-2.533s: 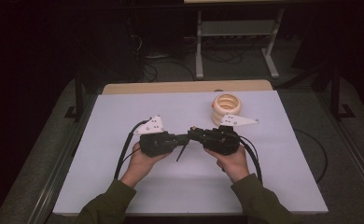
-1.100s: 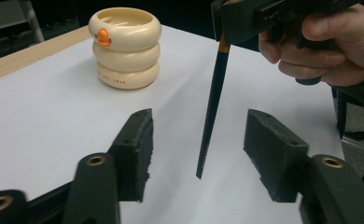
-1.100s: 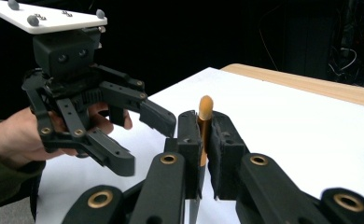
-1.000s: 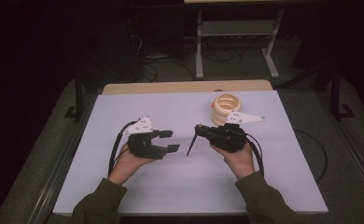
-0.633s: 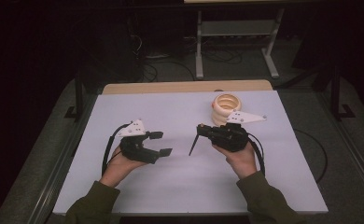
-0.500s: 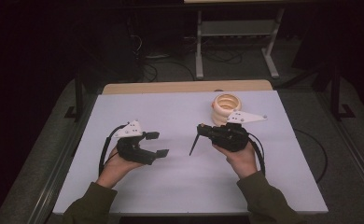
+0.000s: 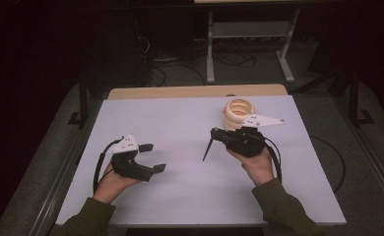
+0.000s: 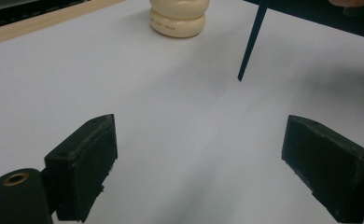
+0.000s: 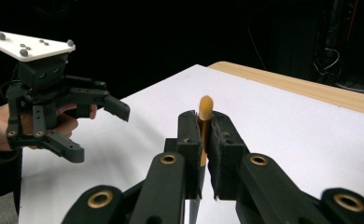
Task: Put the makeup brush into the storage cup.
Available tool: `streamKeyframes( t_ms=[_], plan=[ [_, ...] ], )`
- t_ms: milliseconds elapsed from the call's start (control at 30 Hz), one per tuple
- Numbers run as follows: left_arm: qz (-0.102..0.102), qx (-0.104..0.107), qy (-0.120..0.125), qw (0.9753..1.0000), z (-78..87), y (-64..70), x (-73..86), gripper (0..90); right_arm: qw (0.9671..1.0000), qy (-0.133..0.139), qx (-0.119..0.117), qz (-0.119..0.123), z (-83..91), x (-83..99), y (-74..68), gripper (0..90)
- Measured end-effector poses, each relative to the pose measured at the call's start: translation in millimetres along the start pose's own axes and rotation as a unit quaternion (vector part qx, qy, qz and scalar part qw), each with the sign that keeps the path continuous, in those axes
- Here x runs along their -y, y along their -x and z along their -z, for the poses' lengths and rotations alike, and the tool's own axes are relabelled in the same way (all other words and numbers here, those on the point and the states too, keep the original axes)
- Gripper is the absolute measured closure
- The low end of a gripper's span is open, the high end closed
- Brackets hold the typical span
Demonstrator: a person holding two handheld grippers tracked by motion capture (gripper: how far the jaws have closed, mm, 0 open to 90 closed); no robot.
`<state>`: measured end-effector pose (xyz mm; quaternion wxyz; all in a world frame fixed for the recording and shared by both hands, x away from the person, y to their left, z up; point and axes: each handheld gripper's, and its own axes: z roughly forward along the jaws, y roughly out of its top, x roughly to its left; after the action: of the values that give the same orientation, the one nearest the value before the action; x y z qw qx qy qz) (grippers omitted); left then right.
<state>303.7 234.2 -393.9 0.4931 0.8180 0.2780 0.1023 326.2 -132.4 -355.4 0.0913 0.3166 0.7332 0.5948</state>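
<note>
Left tongs point(image 7: 153, 157) withdrew; slim dark gold-tipped stick point(image 7: 208, 149).

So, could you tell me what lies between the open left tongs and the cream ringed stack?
Bare white table; in the left gripper view, left tongs face the cream stack across it.

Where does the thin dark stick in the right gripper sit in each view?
High view: stick slants down-left from right gripper, table centre.
Left gripper view: stick at top right, tip down.
Right gripper view: stick centre, clamped between jaws.
Shared landmark: white tabletop.
</note>
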Motion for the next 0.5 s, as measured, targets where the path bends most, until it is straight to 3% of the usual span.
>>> streamKeyframes(
  t_ms=[200,500],
  plan=[
    [0.011,-0.013,-0.005,0.9998,4.8,0.0,7.7,2.1,1.0,0.0,0.006,0.002,2.8,-3.1,5.8,83.0],
    [0.008,-0.028,-0.006,0.9996,15.7,0.1,17.9,2.1,0.9998,0.001,0.017,0.006,8.3,-11.5,14.8,83.0]
  ],
)
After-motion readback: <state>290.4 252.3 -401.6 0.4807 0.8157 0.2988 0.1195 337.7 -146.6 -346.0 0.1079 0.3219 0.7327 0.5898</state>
